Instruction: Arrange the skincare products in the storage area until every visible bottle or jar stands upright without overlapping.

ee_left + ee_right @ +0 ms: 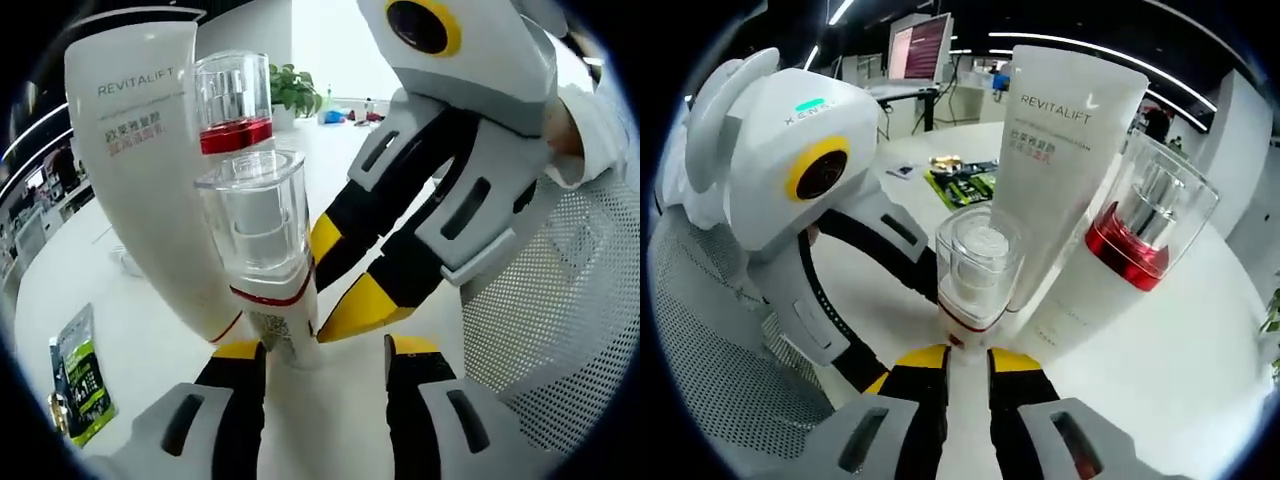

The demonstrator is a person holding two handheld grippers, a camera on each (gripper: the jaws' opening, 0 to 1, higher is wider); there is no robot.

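in the right gripper view the right gripper (pixel 967 372) has its jaws clamped on the lower body of a small white bottle (pixel 970 325) with a clear cap and a thin red band, held nearly upright, its long axis running straight up out of the jaws. in the left gripper view the left gripper (pixel 325 352) sits low and near with its jaws apart; the same small bottle (pixel 290 320) rises just by its left jaw, but i cannot tell whether that jaw touches it, so the right gripper is the one that has it. just behind and touching, or nearly so, stands the tall white revitalift tube (pixel 1065 150), leaning, and to its right the red-collared pump bottle (pixel 1135 245) with a clear cap, leaning the same way. the coming move, as i judge it, turns on this crowding: the small bottle must come away toward the near side or be set down apart from the tube, or it may tip its neighbours. the white table (pixel 1180 370) offers bare room to the right; the grey mesh basket (pixel 710 360) bounds the left. farther off lies a green packet (pixel 965 183).
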